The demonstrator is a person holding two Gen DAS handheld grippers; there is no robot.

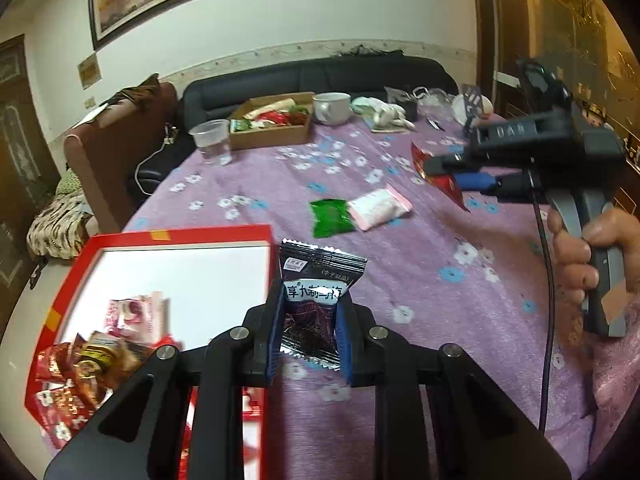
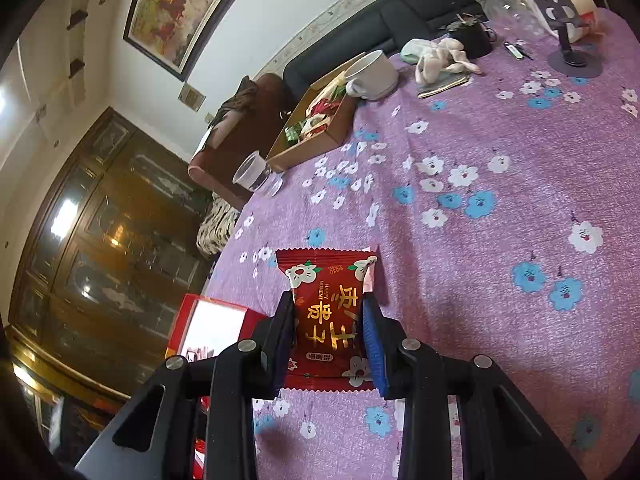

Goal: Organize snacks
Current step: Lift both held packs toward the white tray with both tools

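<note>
Left gripper [image 1: 308, 320] clenched on black snack packet [image 1: 316, 300], just right of red box [image 1: 256, 240]. Right gripper [image 2: 328, 336] grasping red snack packet [image 2: 328, 320] above purple tablecloth [image 2: 480, 260].

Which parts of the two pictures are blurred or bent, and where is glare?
Left wrist view: the red box and its snacks are motion-blurred, the black packet is sharp; straight edges bow toward the rim. Right wrist view: sharp overall, the cabinet shows bright glare, corners are black.
</note>
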